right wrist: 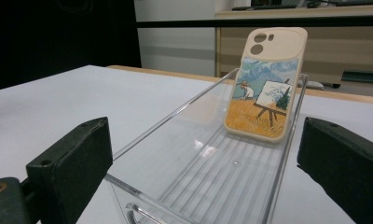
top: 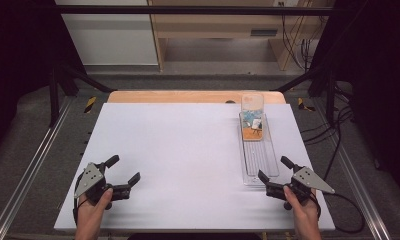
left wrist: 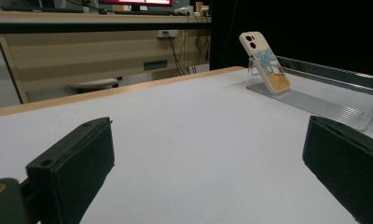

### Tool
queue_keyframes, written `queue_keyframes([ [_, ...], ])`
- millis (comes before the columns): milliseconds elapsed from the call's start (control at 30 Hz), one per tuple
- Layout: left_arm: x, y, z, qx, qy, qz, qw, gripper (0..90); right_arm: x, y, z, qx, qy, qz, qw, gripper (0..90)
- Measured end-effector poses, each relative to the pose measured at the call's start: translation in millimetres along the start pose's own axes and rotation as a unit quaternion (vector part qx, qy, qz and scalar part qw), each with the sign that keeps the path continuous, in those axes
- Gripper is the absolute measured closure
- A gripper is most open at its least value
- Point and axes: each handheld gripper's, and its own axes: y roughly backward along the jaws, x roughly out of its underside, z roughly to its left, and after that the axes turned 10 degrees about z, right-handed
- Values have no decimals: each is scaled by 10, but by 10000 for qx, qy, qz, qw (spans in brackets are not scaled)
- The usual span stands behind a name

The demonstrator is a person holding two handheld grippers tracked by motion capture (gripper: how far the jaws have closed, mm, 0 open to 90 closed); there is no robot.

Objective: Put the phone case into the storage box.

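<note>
- The left gripper [top: 122, 170] is sitting released at the lower left of the high view, jaws spread over the white table [top: 178, 150].
- The right gripper [top: 273, 168] is resting released at lower right, just before the clear tray [top: 271, 160].
- A phone case [right wrist: 267, 84] is leaning upright inside the tray's far end, right of centre.

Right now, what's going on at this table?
Nothing is being handled yet. A person holds the left gripper and right gripper low over the white table, both open and empty. A phone case leans upright at the far end of a clear tray, just ahead of the right gripper.
</note>
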Motion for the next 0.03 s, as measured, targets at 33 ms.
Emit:
queue_keyframes([
  [33,2,10,-2,-4,20,-2,10000,15,2,4,-10,10,-4,11,10000,34],
])
